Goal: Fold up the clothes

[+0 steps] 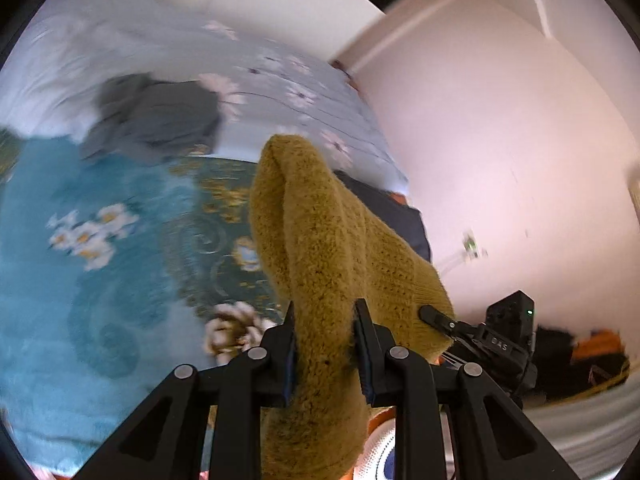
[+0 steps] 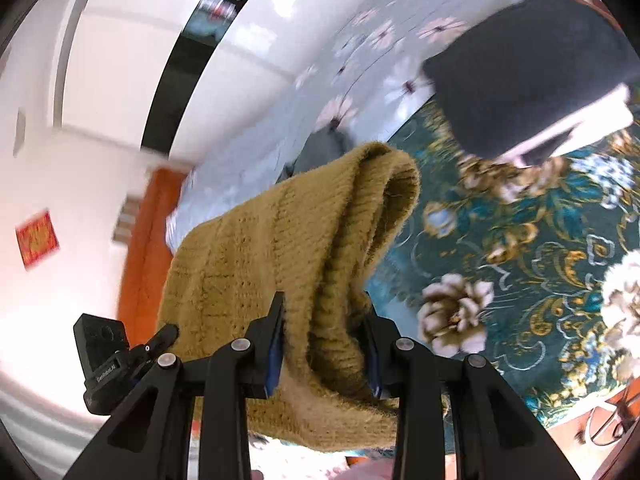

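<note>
The mustard-yellow knitted sweater (image 1: pixel 320 248) was fuzzy, with ribbed stitching, and hung bunched and lifted clear of the bed. In the left wrist view a thick doubled fold of it rose away from the camera, and its ribbed hem trailed off to the right. In the right wrist view the same sweater (image 2: pixel 280 248) spread as a broad panel to the left, while a rolled, rounded fold stood up at the far right, its loose edge sagging near the camera.
</note>
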{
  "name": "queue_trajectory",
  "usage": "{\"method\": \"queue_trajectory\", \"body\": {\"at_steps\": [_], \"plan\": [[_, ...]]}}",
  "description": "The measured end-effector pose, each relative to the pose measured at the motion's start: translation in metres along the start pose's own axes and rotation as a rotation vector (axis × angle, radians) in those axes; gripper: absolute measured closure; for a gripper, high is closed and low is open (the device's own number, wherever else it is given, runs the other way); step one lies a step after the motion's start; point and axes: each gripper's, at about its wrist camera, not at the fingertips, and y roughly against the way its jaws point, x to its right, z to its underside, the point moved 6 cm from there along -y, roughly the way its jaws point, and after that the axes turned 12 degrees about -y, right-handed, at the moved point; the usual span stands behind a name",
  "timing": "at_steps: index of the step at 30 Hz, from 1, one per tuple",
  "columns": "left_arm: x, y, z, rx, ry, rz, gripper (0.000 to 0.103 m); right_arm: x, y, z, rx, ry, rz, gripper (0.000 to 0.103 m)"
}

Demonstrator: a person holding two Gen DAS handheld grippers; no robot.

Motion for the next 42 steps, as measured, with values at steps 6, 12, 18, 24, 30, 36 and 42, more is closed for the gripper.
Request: {"method": "queue_trajectory", "body": {"at_steps": [6,12,18,24,30,36,42], "plan": [[0.059,-0.057,-0.046,-0.08,-0.139,0.091,0.08,0.033,0.056,-0.036,0.147,-0.117,-0.013,0.069],[0.114,-0.096,-0.083,-0.116,-0.24,0.209,0.088,0.058,0.105,-0.069,0.275,-0.173,0.019,0.069],[0.109,-0.168,-0.076,-0.227,-0.162,0.185,0.088,0.149,0.074,-0.096,0.214,-0.28,0.243,0.079],[0.046,-0.242,-0.009,-0.418,0.025,-0.001,0.088,0.271,0.05,-0.112,0.135,-0.482,0.255,0.1],[0.022,-0.287,0.046,-0.466,0.219,-0.088,0.084,0.328,0.049,-0.121,0.021,-0.468,0.252,0.1],[0.046,-0.341,0.076,-0.541,0.212,-0.148,0.069,0.326,0.038,-0.131,-0.105,-0.322,0.278,0.097],[0.053,-0.382,0.098,-0.608,0.175,-0.185,0.051,0.331,0.03,-0.138,-0.156,-0.276,0.294,0.072]]}}
